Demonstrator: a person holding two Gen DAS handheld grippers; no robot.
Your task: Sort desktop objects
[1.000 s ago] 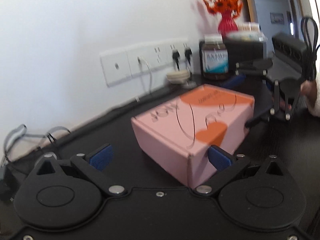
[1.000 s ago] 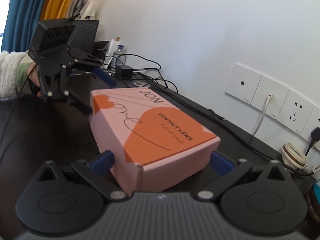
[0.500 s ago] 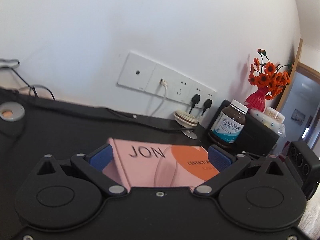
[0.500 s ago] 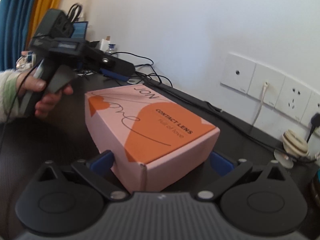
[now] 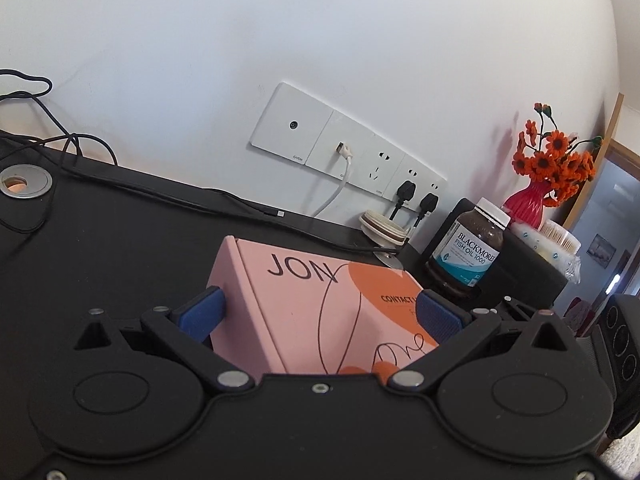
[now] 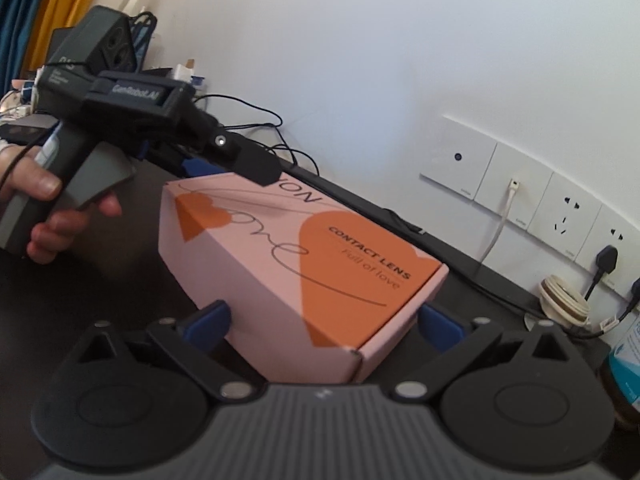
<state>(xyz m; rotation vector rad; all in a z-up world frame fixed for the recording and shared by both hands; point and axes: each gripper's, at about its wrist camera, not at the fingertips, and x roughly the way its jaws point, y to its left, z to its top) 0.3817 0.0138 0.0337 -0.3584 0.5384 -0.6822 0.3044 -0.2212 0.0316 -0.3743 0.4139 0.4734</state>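
The pink and orange box (image 5: 320, 304), marked "JON" and "CONTACT LENS", is lying flat on the black desk (image 5: 120, 232), near the wall with the socket panel (image 5: 348, 160). The left gripper (image 5: 320, 312) is straddling one end of the box with its fingers spread wide; its blue pads (image 5: 200, 312) are sitting on either side of the box, and whether they are touching the cardboard cannot be told. The right gripper (image 6: 324, 324) is straddling the opposite corner of the box (image 6: 296, 260), its fingers also spread wide, with the left pad lying just beside the side wall and the right pad standing clear of the box. In the right wrist view, a hand (image 6: 36, 204) is holding the handle of the left gripper (image 6: 208, 160), whose fingers are reaching over the far end of the box. A fish oil bottle (image 5: 468, 256) is standing beyond the box, beside a red vase of orange flowers (image 5: 540, 184).
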